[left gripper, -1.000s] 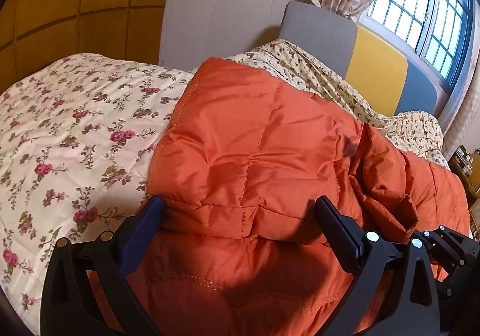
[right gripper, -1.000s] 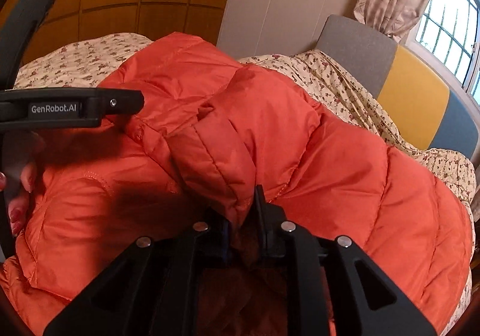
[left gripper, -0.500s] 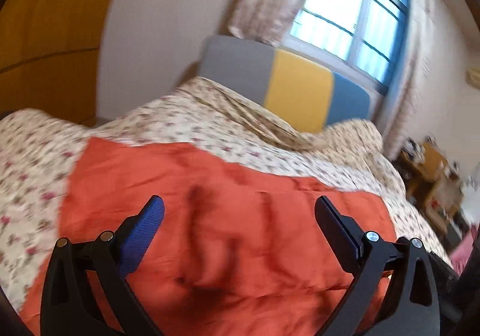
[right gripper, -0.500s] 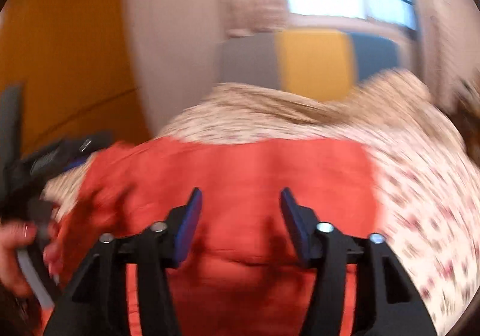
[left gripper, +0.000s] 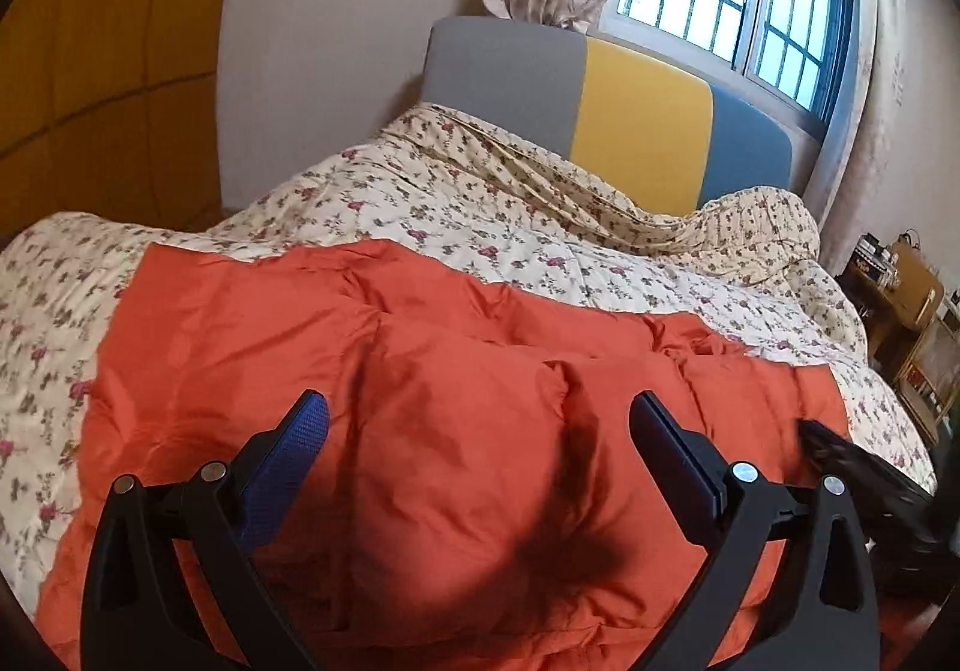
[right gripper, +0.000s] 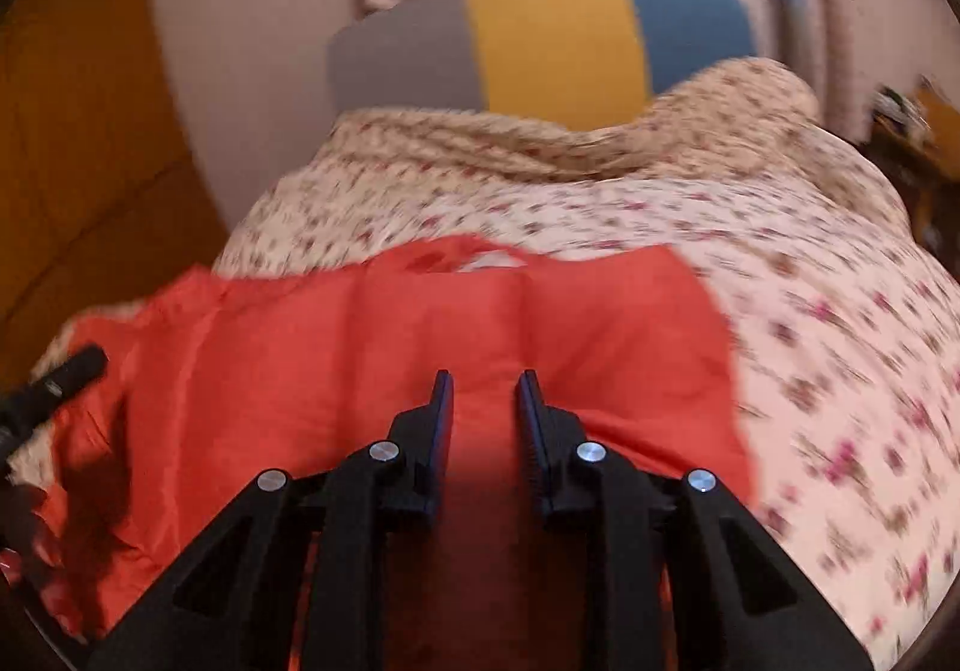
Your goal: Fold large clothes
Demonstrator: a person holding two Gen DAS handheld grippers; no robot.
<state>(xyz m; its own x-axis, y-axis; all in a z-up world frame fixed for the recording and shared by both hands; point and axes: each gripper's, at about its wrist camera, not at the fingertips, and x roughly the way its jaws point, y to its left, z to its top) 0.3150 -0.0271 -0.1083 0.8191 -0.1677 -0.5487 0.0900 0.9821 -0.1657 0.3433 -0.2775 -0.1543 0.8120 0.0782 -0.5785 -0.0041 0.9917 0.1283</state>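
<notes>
The orange quilted down jacket (left gripper: 420, 401) lies flat on the floral-covered bed (left gripper: 540, 227), long axis nine to three o'clock. Left hand-held gripper (left gripper: 480, 425) gapes empty above it; right hand-held gripper (right gripper: 483, 401), just narrowing, hovers empty.

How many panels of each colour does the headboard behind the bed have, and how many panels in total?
Grey panel: 1
Yellow panel: 1
Blue panel: 1
Total: 3 panels on the headboard, side by side, with the flowered quilt bunched against their lower edge.
</notes>
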